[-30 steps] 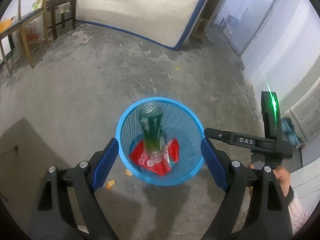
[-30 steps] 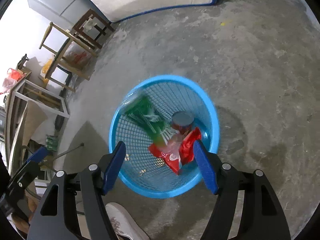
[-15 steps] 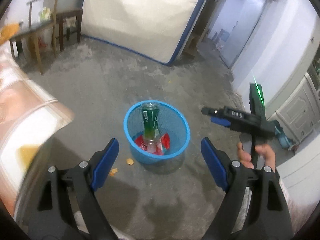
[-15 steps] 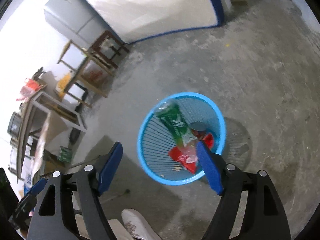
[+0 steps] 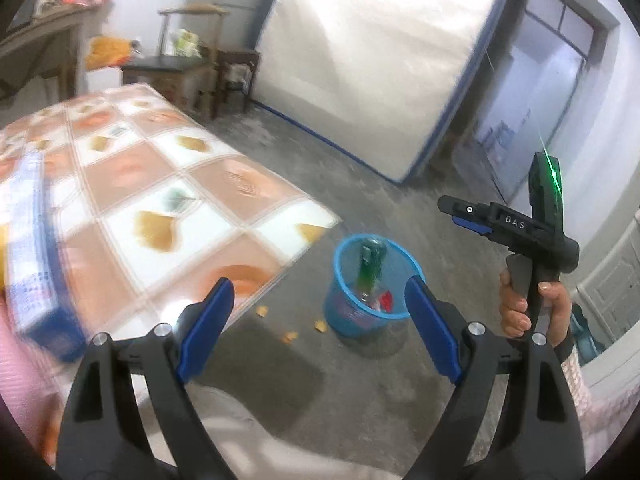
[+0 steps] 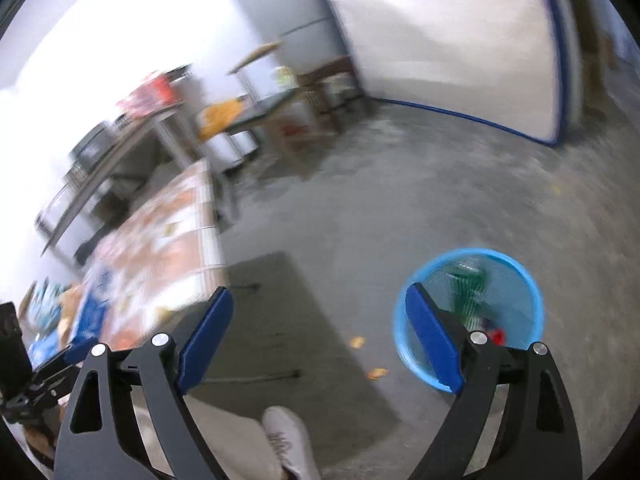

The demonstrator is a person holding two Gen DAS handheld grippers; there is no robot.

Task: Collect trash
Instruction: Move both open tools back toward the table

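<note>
A bare concrete floor (image 5: pixel 360 392) carries the blue mesh bin (image 5: pixel 372 284), standing just off the corner of the table (image 5: pixel 168 216) with its tiled cloth. Inside it a green bottle (image 5: pixel 370 268) stands upright over red wrappers (image 5: pixel 386 302); all look light and thin, the bottle probably slick and best taken round its body. The left tongs (image 5: pixel 316 330) gape wide and empty above the bin; the right tongs (image 6: pixel 316 338), jaws just opened further, hold nothing.

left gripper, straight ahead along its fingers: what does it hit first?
Probably bare concrete floor. The open left gripper holds nothing and points between the table corner and the blue basket; depth unclear.
</note>
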